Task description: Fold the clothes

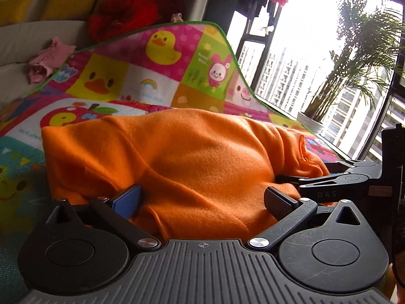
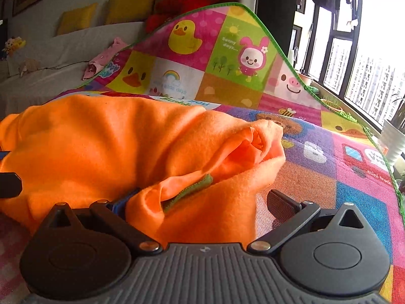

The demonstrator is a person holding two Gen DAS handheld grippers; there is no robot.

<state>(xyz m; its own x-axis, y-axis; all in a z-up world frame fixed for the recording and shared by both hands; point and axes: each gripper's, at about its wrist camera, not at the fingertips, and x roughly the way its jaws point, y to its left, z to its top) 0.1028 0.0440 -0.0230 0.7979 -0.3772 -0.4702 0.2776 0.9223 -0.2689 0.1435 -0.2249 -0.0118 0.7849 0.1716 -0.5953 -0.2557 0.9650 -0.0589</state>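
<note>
An orange fleece garment lies bunched on a colourful play mat. My left gripper is open, its blue pad and black pad spread wide with the garment's near edge lying between them. In the right wrist view the same garment shows a cuff-like opening and a small green tab. My right gripper is also open, and a fold of the garment sits between its fingers. The right gripper appears at the garment's right end in the left wrist view.
The mat's far side curls up, edged in green. Behind it is a white sofa with yellow cushions, a red bundle and a pink garment. A window and potted plant lie to the right.
</note>
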